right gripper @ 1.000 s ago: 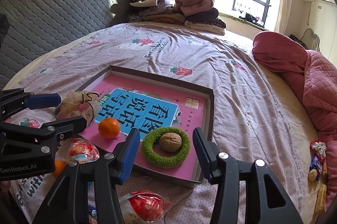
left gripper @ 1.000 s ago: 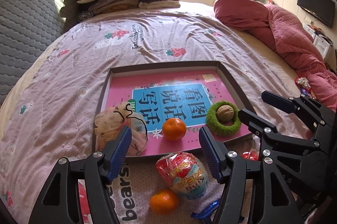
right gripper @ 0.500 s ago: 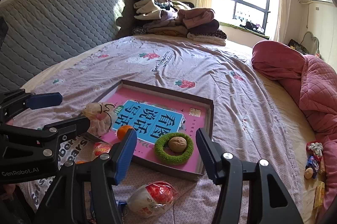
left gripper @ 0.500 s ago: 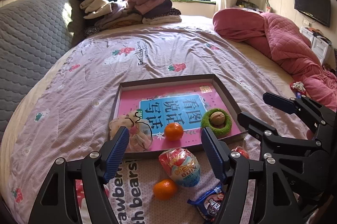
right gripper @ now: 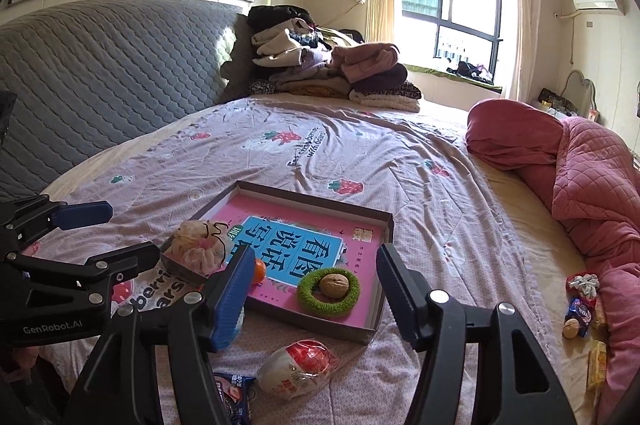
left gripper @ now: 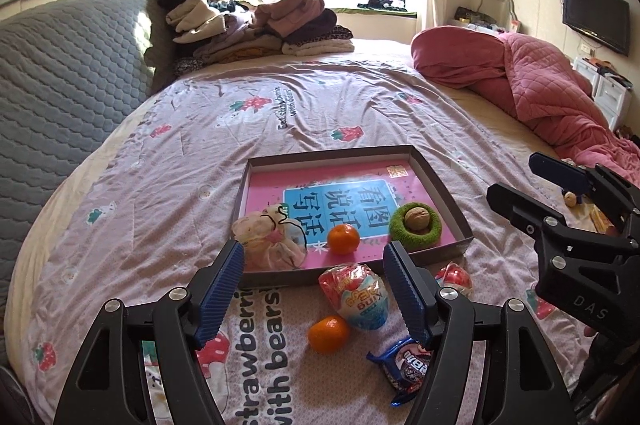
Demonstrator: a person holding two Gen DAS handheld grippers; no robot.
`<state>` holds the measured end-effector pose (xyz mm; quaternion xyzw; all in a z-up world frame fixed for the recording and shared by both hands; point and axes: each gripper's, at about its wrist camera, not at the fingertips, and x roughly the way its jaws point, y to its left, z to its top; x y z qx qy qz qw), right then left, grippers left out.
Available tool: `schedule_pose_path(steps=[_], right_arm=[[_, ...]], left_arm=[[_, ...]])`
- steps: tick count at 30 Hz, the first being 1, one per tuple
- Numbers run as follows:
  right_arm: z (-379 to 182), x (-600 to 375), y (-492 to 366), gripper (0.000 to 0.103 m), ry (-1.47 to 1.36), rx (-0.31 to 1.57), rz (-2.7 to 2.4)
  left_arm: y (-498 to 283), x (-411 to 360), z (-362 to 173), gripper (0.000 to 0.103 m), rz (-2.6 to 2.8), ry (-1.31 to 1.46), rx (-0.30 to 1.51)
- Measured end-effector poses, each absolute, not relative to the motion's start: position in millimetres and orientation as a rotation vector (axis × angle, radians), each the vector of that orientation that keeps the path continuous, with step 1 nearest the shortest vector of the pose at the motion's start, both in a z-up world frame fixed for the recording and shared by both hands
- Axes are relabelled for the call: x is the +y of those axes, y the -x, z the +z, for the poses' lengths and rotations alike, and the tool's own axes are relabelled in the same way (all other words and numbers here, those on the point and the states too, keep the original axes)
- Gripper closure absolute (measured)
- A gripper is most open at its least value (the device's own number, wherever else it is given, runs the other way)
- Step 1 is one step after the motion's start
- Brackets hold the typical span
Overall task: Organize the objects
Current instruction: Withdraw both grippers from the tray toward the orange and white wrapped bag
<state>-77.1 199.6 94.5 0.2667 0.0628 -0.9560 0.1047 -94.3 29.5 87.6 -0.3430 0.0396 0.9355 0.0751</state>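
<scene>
Both tools [left gripper: 314, 289] [right gripper: 316, 289] higher, farther from tray [left gripper: 440, 185], jaws wider.

in my right view the finger [right gripper: 234, 299] hides most of the orange [right gripper: 259, 271]. the blue packet [right gripper: 232, 391] runs behind the gripper. small wrappers [right gripper: 580, 309] by the quilt are unreadable.

The left tool [left gripper: 314, 289] hovered above the bed [left gripper: 168, 161], its blue-padded jaws having just been opening, nothing between them. Beyond it a shallow box [left gripper: 440, 193] held a mesh pouch [left gripper: 270, 239] at its near left, a tangerine [left gripper: 343, 239] in the middle, and a walnut [left gripper: 416, 216] inside a green ring [left gripper: 418, 231] to the right. Nearer, on the sheet, lay a wrapped egg toy [left gripper: 358, 295], a second tangerine [left gripper: 328, 334] and a blue snack packet [left gripper: 404, 369]. The right tool [left gripper: 520, 185] reached in from the right.
</scene>
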Motion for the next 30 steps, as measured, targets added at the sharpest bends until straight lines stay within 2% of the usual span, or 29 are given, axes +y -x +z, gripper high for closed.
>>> schedule_pose_path(steps=[11,30], right_arm=[[95,203,62,0.039,-0.779,0.165,-2.829],[62,225,50,0.036,-0.857,0.101,-2.846]], left_arm=[[80,23,80,0.030,2.812,1.039,0.116],[72,25,51,0.030,2.790,1.100,0.124]])
